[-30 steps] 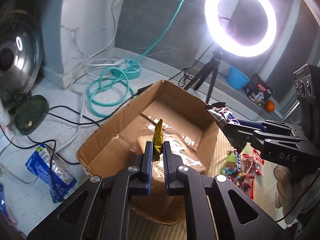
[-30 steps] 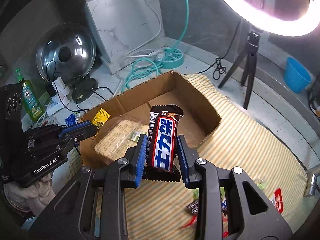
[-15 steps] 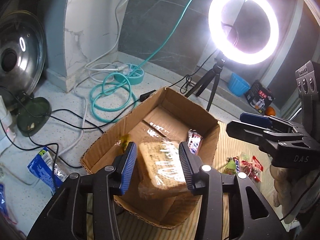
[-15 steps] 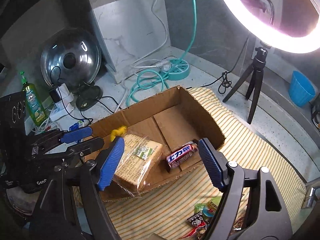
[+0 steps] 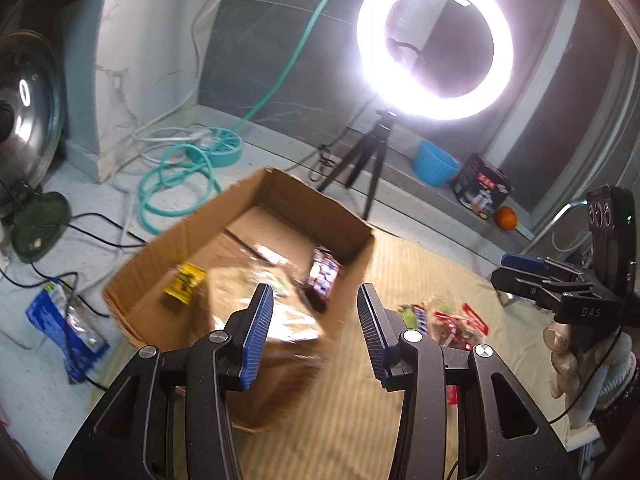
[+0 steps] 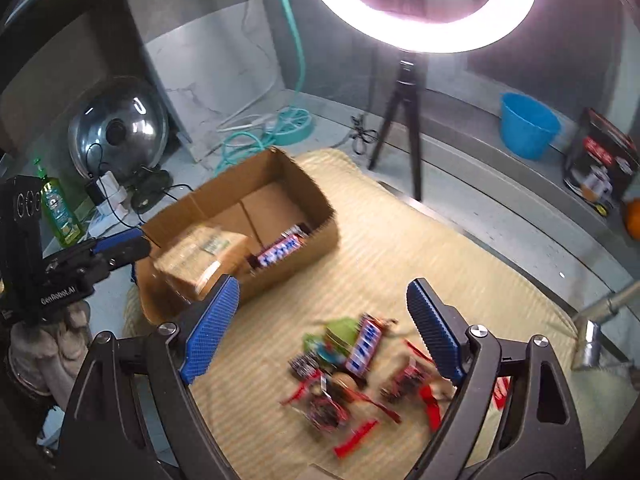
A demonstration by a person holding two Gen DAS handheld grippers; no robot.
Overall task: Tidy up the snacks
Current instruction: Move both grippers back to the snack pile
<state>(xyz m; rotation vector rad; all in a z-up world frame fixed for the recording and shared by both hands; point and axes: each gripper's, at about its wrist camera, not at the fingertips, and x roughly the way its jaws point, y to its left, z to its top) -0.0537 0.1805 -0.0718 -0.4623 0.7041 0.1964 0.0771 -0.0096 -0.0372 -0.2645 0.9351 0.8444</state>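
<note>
Both grippers are empty right now. The left gripper has its blue-padded jaws spread wide with nothing between them, hovering over the near edge of the open brown cardboard box. The right gripper is also gaping wide, held above the loose pile of small red and green wrapped snacks lying on the striped yellow woven mat.

Inside the box there are three things. A clear-wrapped block of tan crackers sits at the near-left end, a dark chocolate bar with a red, white and blue label lies just beside it against the near wall, and a small yellow snack packet rests on the box floor by the left wall. The left wrist view is pretty motion-blurred, so I can't tell whether the yellow packet touches the crackers.

The box itself sits on the far-left part of the mat, and the snack pile is on the mat to its right, apart from the box. In that pile another bar with a blue and white label lies on top near the middle.

Around the edges: a lit ring light on a black tripod stands behind the box, a coiled teal hose lies on the floor, a blue plastic bucket sits on the ledge, and a green bottle stands off to the left.
</note>
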